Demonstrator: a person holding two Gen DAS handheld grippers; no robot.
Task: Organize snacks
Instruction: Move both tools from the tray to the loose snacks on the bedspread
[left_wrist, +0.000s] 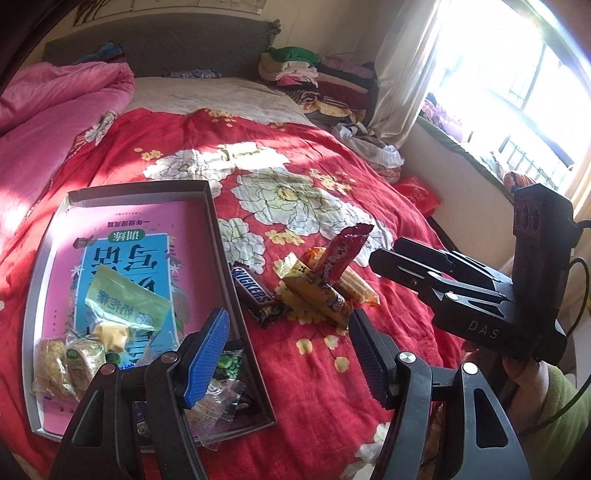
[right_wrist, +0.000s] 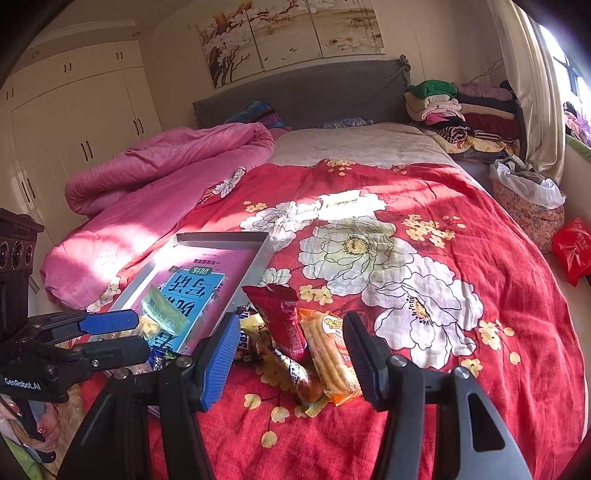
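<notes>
Your bed (right_wrist: 498, 295) w/ the red floral quilt carries everything. On it, left of the loose pile, sits the grey tray (left_wrist: 218, 236), lined w/ a pink-and-blue booklet (left_wrist: 147, 236) printed in Chinese characters, upside down to you. Tray already holds a green sachet (left_wrist: 125, 295) w/ Chinese lettering, rice-cake packs (left_wrist: 66, 362) and a clear wrapper, partly hidden behind your left tongs' blue finger.

Loose snacks lie just right of the tray: Snickers bar (left_wrist: 255, 291), brand fully readable in the left view, only "RS" showing in the right view; a yellow bar (left_wrist: 314, 291), its print too small to read; a red pouch (left_wrist: 343, 251) propped upright, its script not clear; an orange pack (right_wrist: 332, 354) of stick biscuits.

Left tongs (left_wrist: 288, 350) stand wide, nothing between them, straddling the tray's right wall, the pile just ahead. Right tongs (right_wrist: 291, 354) are part-open, empty, Snickers-to-orange pack lying between the tips. "DAS" and "GenRobot.AI" are readable on the tong bodies.
</notes>
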